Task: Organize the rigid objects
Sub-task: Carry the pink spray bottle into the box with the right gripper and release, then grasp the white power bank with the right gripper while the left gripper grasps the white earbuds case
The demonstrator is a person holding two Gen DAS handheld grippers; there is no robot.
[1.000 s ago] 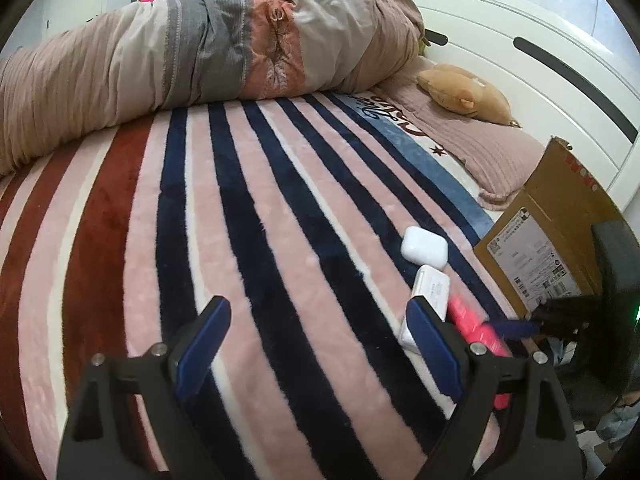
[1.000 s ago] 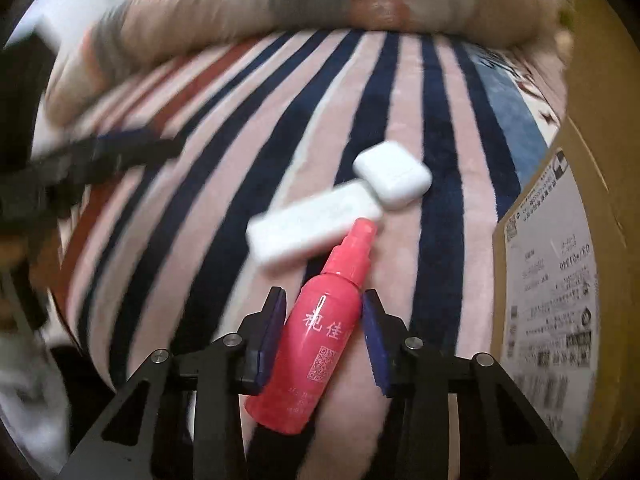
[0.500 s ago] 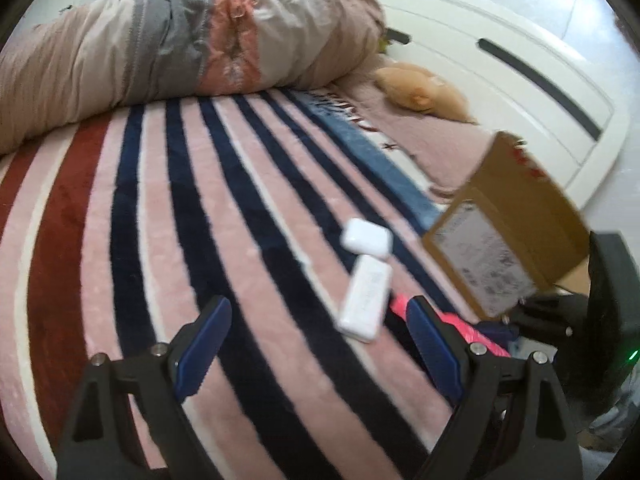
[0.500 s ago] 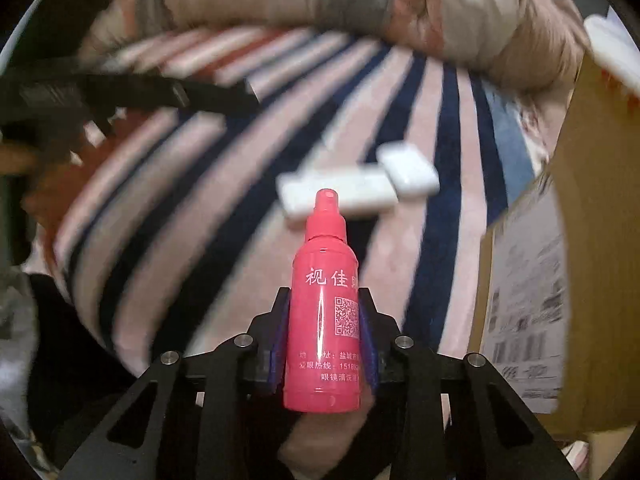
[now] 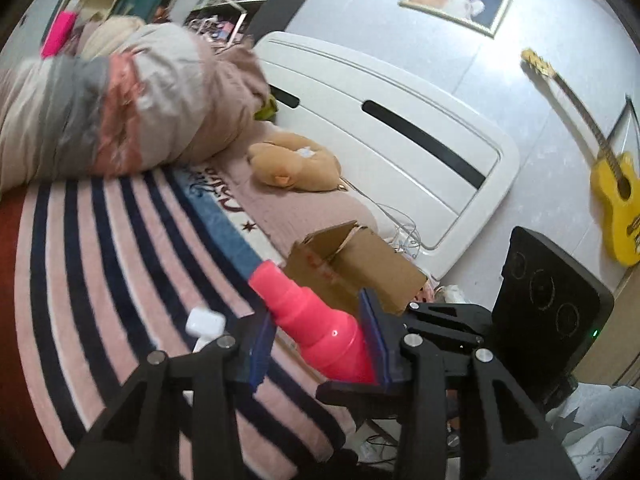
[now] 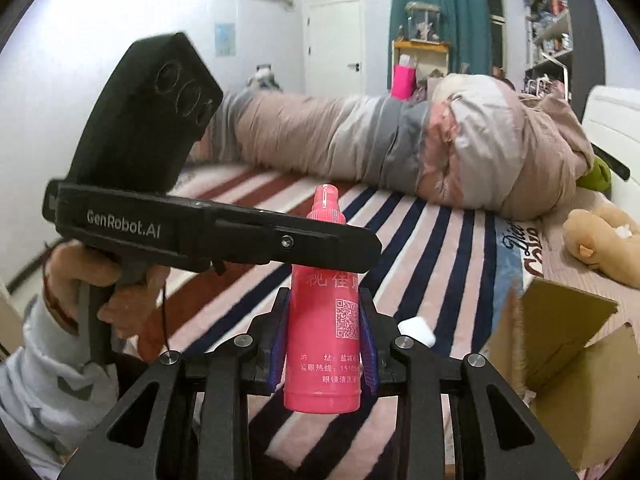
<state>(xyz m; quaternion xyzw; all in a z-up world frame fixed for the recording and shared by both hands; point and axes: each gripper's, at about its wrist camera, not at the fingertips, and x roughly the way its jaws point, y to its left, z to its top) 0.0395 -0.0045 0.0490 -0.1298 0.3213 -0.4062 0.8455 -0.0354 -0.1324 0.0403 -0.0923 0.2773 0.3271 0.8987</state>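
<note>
My right gripper (image 6: pixel 324 344) is shut on a pink spray bottle (image 6: pixel 326 320) and holds it upright above the striped bed. In the left wrist view the same bottle (image 5: pixel 316 324) lies between my left gripper's blue pads (image 5: pixel 262 344), near its upper half; the left gripper (image 5: pixel 318 346) looks closed around it. In the right wrist view the left gripper (image 6: pixel 360 252) crosses in front of the bottle's neck. A white earbud case (image 6: pixel 416 330) lies on the blanket, also seen in the left wrist view (image 5: pixel 206 320). An open cardboard box (image 6: pixel 568 360) stands at the bed's right edge (image 5: pixel 352 268).
A rolled duvet (image 6: pixel 400 144) lies across the far side of the bed. A tan plush toy (image 5: pixel 296 166) sits on the pillow by the white headboard (image 5: pixel 400 128). A yellow guitar (image 5: pixel 612 188) leans on the wall. The striped blanket (image 5: pixel 100 260) covers the bed.
My right gripper has lifted the pink bottle off the blanket and turned it upright. My left gripper has swung right and closed in around the bottle. The white flat case has dropped mostly out of sight.
</note>
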